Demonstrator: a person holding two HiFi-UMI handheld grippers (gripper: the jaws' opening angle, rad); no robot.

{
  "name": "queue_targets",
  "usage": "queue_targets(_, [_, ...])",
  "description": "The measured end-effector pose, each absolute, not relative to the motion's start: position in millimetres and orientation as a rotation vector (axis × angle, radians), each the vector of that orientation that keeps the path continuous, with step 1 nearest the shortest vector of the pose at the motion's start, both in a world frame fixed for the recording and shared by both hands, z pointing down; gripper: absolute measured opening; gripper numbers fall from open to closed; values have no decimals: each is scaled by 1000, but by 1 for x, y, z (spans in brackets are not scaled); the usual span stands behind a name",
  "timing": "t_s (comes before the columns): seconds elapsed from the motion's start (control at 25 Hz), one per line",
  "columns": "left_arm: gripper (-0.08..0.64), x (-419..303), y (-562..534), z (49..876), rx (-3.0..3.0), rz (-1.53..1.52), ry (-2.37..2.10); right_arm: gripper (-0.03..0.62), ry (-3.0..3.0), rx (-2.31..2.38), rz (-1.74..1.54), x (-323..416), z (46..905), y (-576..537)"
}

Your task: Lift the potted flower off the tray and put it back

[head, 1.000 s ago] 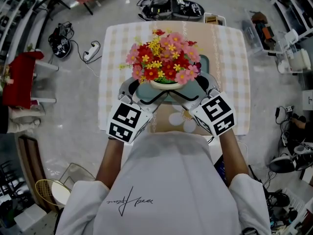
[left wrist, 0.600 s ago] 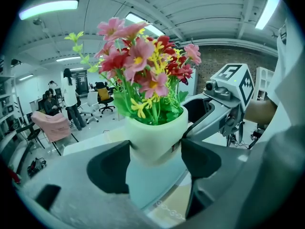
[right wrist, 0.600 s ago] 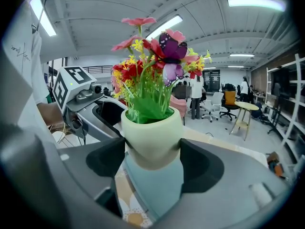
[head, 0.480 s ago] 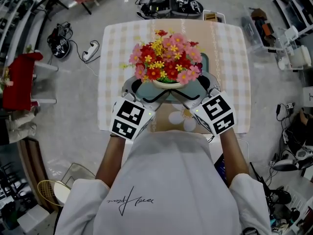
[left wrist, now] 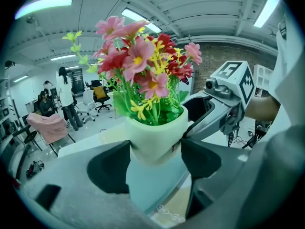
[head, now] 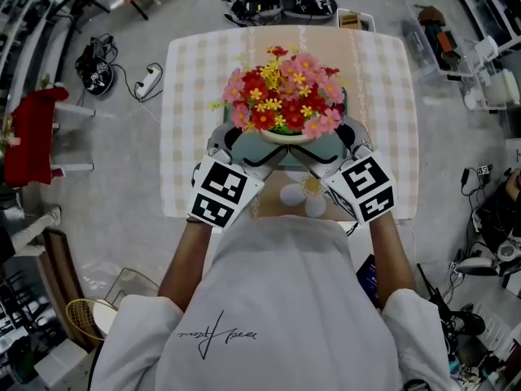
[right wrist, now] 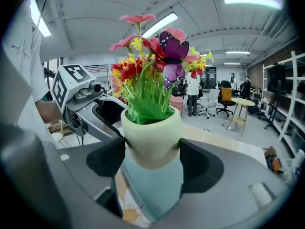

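Note:
The potted flower is a pale cream pot full of red, pink and yellow blooms. Both grippers hold it from opposite sides, just over the teal tray on the table. My left gripper is shut on the pot's narrow lower part, with the tray showing beneath. My right gripper is shut on the same pot, also over the tray. In the head view the left gripper and right gripper meet under the blooms. The pot's base is hidden.
The tray lies on a checked tablecloth with a tan runner and a daisy print near the front edge. Cables and gear lie on the floor behind the table. A red stool stands at the left.
The pot and both grippers have drifted slightly right and away from me, along with a shift of the head view. Both grips are unchanged.

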State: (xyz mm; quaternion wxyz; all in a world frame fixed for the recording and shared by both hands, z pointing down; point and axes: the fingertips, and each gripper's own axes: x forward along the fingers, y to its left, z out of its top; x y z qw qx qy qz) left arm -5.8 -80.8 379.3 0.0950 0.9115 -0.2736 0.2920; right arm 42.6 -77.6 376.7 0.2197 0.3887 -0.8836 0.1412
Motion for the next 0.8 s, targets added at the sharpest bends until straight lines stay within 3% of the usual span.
queue_targets(0.8, [334, 16, -95, 403, 2690, 925, -734, 364, -2404, 1106, 459, 65, 402, -89])
